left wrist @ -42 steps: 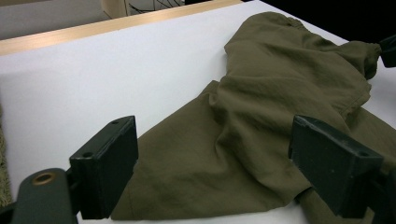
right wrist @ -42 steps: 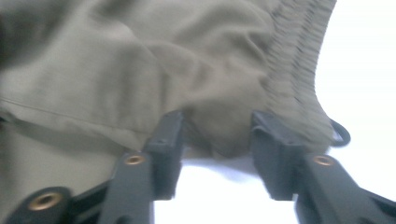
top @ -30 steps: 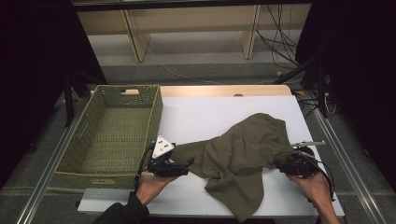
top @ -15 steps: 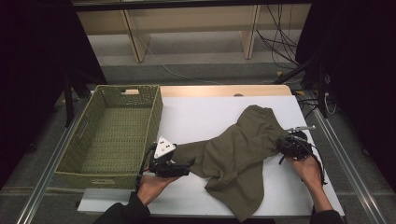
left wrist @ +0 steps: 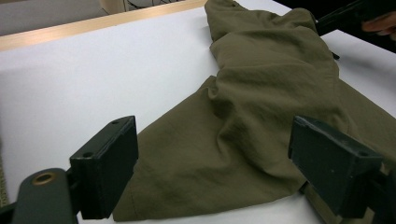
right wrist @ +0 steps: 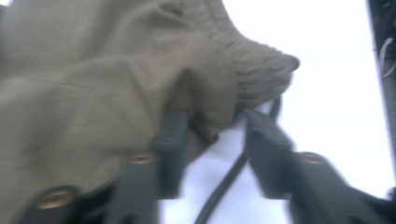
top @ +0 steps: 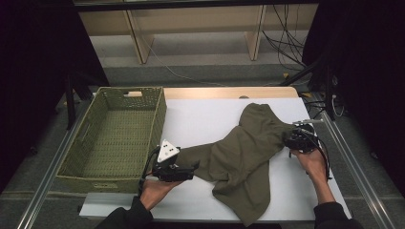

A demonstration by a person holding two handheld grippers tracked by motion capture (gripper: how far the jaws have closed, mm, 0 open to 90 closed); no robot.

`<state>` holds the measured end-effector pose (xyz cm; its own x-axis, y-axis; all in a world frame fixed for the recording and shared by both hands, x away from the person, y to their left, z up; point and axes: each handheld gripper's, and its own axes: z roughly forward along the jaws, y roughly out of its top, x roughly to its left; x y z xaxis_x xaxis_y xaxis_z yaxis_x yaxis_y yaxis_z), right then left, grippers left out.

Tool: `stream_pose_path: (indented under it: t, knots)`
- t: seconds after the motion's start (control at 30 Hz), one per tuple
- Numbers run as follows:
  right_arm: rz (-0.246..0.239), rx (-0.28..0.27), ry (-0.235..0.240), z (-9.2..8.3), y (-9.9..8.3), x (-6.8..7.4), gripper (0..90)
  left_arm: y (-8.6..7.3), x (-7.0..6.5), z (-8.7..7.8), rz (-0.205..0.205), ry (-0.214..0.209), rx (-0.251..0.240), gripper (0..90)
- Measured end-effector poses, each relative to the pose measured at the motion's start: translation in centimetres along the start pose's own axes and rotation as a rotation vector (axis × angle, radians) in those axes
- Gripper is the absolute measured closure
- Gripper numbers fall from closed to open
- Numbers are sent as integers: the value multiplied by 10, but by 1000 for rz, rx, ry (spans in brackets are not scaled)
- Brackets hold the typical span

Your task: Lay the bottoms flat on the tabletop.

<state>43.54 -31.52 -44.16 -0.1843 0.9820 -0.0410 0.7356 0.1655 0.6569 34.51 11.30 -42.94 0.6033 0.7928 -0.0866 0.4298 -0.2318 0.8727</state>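
1. The table (top: pixel 210 119) has a white top with a wooden strip along its far edge.
2. A woven green basket (top: pixel 86 157) sits on the table's left part, with nothing to be seen inside it.
3. An olive-green garment (top: pixel 239 162) lies crumpled across the middle and right of the table, apart from the basket; one end reaches toward the far edge, another hangs toward the near edge.
4. The left gripper (top: pixel 188 172) rests at the garment's left corner, just right of the basket's near corner. In the left gripper view its fingers (left wrist: pixel 109 170) stand wide, with the cloth (left wrist: pixel 243 140) lying flat between them and neither pad pressing on it.
5. The right gripper (top: pixel 292 139) is at the garment's right edge. Its fingers (right wrist: pixel 170 140) have just been opening and stand half apart; in the blurred right gripper view a fold next to the gathered elastic hem (right wrist: pixel 261 70) sits between them, against the left finger, but no pinch shows.
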Motion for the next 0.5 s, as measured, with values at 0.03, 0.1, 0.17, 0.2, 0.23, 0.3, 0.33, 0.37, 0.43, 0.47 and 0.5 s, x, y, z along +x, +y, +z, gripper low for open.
stream_pose_path:
  t: [0.03,0.1,0.17,0.2,0.23,0.3,0.33,0.37,0.43,0.47,0.5]
  knots:
    - [3,-16,17,-8,1,2,487,0,0,0,-1,1,0,154]
    - [17,-57,97,-24,5,11,430,0,1,0,-3,3,2,154]
    - [-15,-81,155,-34,10,28,395,1,1,0,0,3,0,154]
    - [-35,-85,181,-37,13,39,382,1,1,0,1,3,-1,154]
    - [-61,-91,209,-38,14,51,370,1,1,0,1,3,-1,154]
    - [-119,-73,265,-38,15,75,351,1,1,0,-1,2,-3,154]
    - [-146,-70,290,-36,15,87,347,1,1,0,-2,3,-3,154]
    - [-169,-64,309,-34,14,98,346,0,1,0,-2,3,-2,154]
    - [-210,-58,357,-31,13,117,347,0,1,0,-1,3,-1,154]
    - [-223,-54,375,-30,13,125,348,0,1,-1,0,3,-1,154]
    - [-240,-52,386,-29,12,132,354,0,1,-1,0,3,-1,154]
